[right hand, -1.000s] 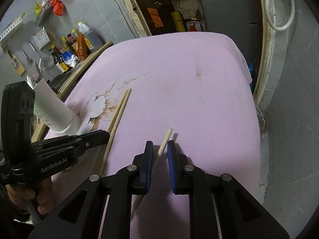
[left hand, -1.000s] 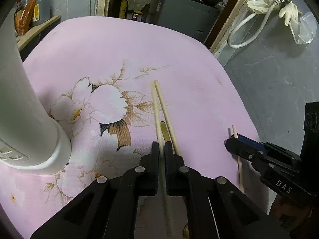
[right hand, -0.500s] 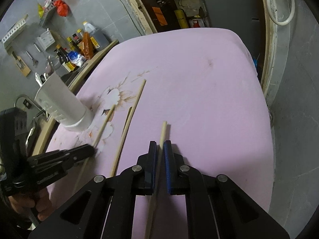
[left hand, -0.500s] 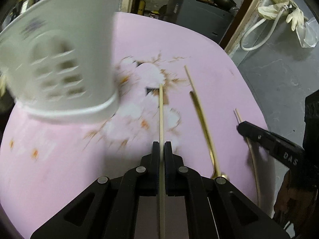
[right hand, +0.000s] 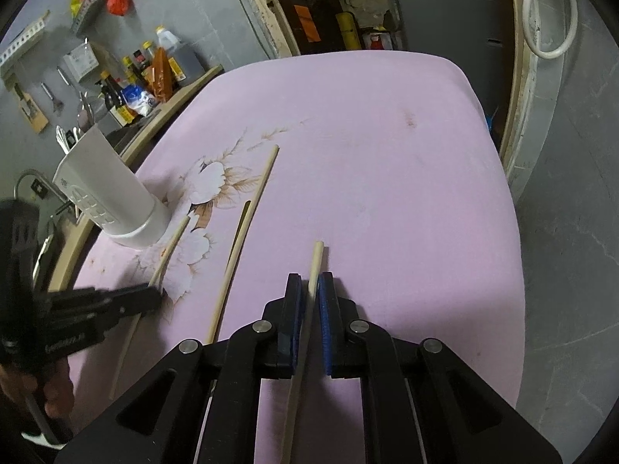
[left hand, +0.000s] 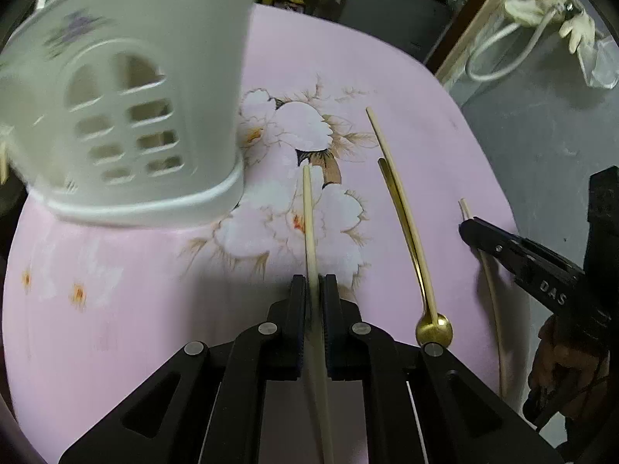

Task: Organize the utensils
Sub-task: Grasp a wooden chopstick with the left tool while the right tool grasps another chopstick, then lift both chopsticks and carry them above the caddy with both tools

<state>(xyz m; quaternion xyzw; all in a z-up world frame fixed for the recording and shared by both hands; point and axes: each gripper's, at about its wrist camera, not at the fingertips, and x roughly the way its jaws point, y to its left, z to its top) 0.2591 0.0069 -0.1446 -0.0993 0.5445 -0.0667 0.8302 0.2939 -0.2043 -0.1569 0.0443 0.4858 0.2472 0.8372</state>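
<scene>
Left gripper [left hand: 314, 290]: clamps one chopstick [left hand: 309, 224] beside white holder [left hand: 127, 108].
Right gripper [right hand: 309, 290]: pinches another chopstick [right hand: 314, 266].
Risk: thin sticks could pivot (or slip) and miss the holder's mouth.

Three wooden chopsticks [left hand: 309, 216] [left hand: 381, 141] [left hand: 491, 290], one gold spoon [left hand: 410, 239], one white utensil holder [left hand: 127, 116], and two tools [left hand: 314, 290] [right hand: 309, 290], all over one pink-clothed desk [right hand: 387, 162].

We see dim, flat indoor light; the holder [left hand: 127, 116] is motion-blurred, soft shadows beneath it, fisheye edges dark.
</scene>
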